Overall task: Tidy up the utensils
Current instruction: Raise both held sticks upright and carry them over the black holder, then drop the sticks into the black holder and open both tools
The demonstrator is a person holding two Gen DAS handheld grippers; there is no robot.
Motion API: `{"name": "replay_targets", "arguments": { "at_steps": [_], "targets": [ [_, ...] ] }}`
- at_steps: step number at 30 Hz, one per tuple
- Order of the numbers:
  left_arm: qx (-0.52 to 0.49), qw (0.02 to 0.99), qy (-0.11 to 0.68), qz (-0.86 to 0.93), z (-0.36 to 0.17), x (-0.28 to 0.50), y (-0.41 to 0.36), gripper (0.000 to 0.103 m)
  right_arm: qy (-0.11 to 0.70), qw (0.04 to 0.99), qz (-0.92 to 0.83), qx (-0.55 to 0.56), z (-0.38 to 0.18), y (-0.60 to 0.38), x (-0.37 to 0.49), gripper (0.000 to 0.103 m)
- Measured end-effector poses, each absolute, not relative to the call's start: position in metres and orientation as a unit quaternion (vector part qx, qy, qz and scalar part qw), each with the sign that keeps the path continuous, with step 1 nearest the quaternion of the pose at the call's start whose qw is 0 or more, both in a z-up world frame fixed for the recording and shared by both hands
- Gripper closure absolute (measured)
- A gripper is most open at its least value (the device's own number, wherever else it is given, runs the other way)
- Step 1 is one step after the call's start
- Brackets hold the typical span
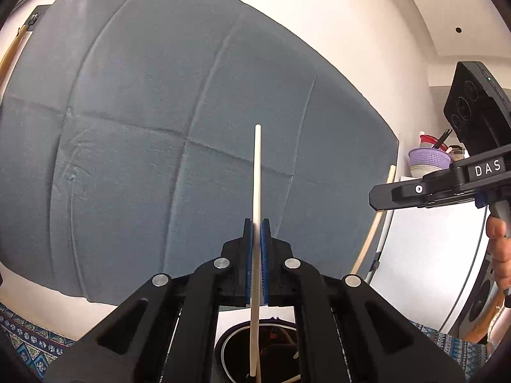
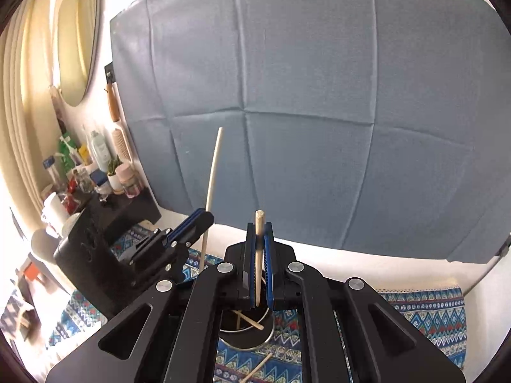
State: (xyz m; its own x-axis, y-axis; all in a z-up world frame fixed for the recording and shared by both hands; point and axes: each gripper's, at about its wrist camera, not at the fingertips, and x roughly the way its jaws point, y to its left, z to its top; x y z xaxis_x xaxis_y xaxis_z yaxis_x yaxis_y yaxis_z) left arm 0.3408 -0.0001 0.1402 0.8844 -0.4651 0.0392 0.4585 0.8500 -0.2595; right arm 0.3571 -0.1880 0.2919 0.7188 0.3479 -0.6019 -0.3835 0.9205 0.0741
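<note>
My left gripper (image 1: 257, 223) is shut on a long white chopstick (image 1: 257, 172) that stands upright, its lower end over a black round holder (image 1: 233, 344) below. My right gripper (image 2: 259, 226) is shut on a wooden chopstick (image 2: 258, 220), held upright above the same black holder (image 2: 255, 338), which has wooden sticks inside. In the right wrist view the left gripper (image 2: 194, 220) and its white chopstick (image 2: 213, 172) are to the left. In the left wrist view the right gripper (image 1: 383, 196) is at the right edge.
A blue-grey cloth backdrop (image 1: 159, 127) hangs behind. A patterned blue tablecloth (image 2: 424, 312) covers the table; a loose wooden stick (image 2: 260, 364) lies on it near the holder. A cluttered shelf with bottles (image 2: 95, 172) stands at the left, bowls (image 1: 429, 159) at the right.
</note>
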Motion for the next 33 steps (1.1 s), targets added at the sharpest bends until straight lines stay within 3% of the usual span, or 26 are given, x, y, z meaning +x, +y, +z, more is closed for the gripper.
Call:
{"name": "replay_targets", "arguments": {
  "at_steps": [14,23,25,27,29,31,33],
  "targets": [
    [-0.103,0.963,0.038,-0.244,0.104,0.333,-0.005,0.098,0.364,0.909,0.204,-0.019,0.235,-0.189,0.366,0.098],
    [-0.097,0.967,0.04,-0.233,0.113,0.321,0.002,0.097,0.357,0.911,0.207,-0.005,0.238,-0.193,0.355,0.096],
    [-0.093,0.968,0.043,-0.231,0.115,0.318,0.003,0.091,0.354,0.913,0.201,-0.003,0.241,-0.196,0.351,0.095],
    [-0.092,0.969,0.04,-0.225,0.117,0.313,0.004,0.07,0.351,0.915,0.2,0.004,0.244,-0.2,0.347,0.081],
    [-0.092,0.971,0.038,-0.219,0.12,0.309,0.006,0.064,0.345,0.919,0.192,0.007,0.248,-0.205,0.342,0.069],
    [-0.092,0.971,0.041,-0.216,0.122,0.306,0.008,0.057,0.34,0.922,0.186,0.009,0.251,-0.209,0.337,0.063],
    [-0.089,0.973,0.038,-0.21,0.126,0.301,0.009,0.039,0.339,0.923,0.181,0.015,0.253,-0.214,0.333,0.053]
  ]
}}
